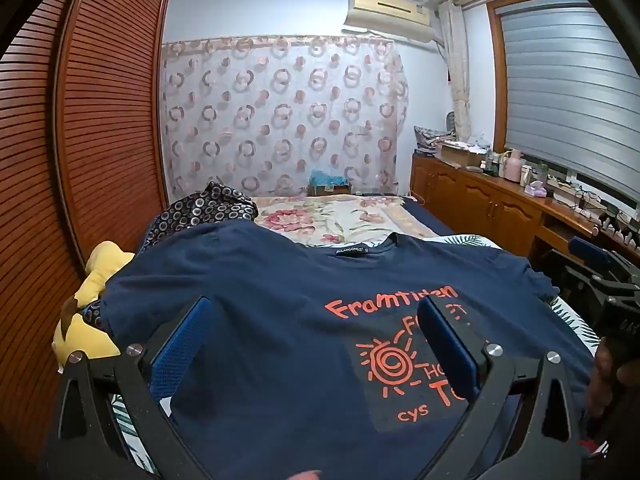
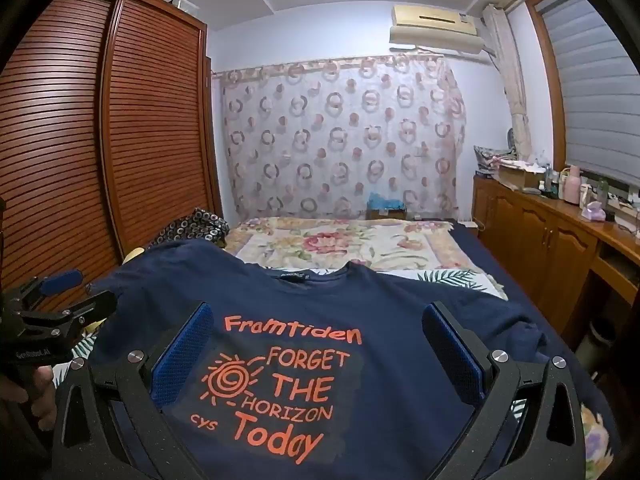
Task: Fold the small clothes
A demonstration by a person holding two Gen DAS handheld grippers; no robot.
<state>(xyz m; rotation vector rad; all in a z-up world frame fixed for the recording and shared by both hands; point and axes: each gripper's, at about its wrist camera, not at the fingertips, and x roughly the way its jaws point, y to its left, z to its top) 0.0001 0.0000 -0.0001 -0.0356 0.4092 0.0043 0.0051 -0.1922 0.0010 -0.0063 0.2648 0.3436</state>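
A navy T-shirt (image 1: 260, 280) with orange print lies spread face up on the bed, collar away from me. It also shows in the right wrist view (image 2: 400, 320). My left gripper (image 1: 316, 312) is open and empty above the shirt's left half. My right gripper (image 2: 318, 318) is open and empty above the print. The right gripper shows at the right edge of the left wrist view (image 1: 600, 276); the left gripper shows at the left edge of the right wrist view (image 2: 60, 300).
A floral blanket (image 1: 340, 216) covers the far bed. A dark ring-patterned cloth (image 1: 208, 208) and a yellow plush toy (image 1: 96, 280) lie at the left. A louvred wardrobe (image 1: 80, 140) stands left, a wooden cabinet (image 1: 480, 204) right.
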